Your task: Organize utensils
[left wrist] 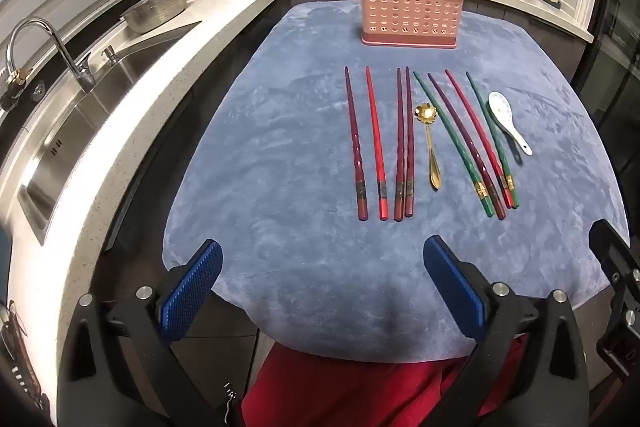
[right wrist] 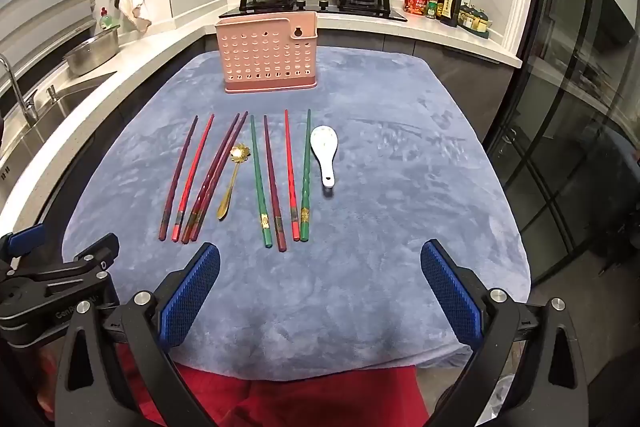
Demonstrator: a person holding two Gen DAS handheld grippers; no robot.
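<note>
Both hand-held grippers (left wrist: 322, 259) (right wrist: 320, 261) gape wide, empty; only left view shows sink (left wrist: 72, 131)

Domestic kitchen: gas hob (right wrist: 312, 5) carrying two lidded woks, steel sink (left wrist: 80, 115) with tap, condiment bottles (right wrist: 444, 1) (labels unreadable) on the counter.

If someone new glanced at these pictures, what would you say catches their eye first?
Probably the row of red, maroon and green chopsticks laid out on the blue cloth, with a gold spoon among them and a white spoon at the right end. Behind them stands a pink perforated holder.
</note>
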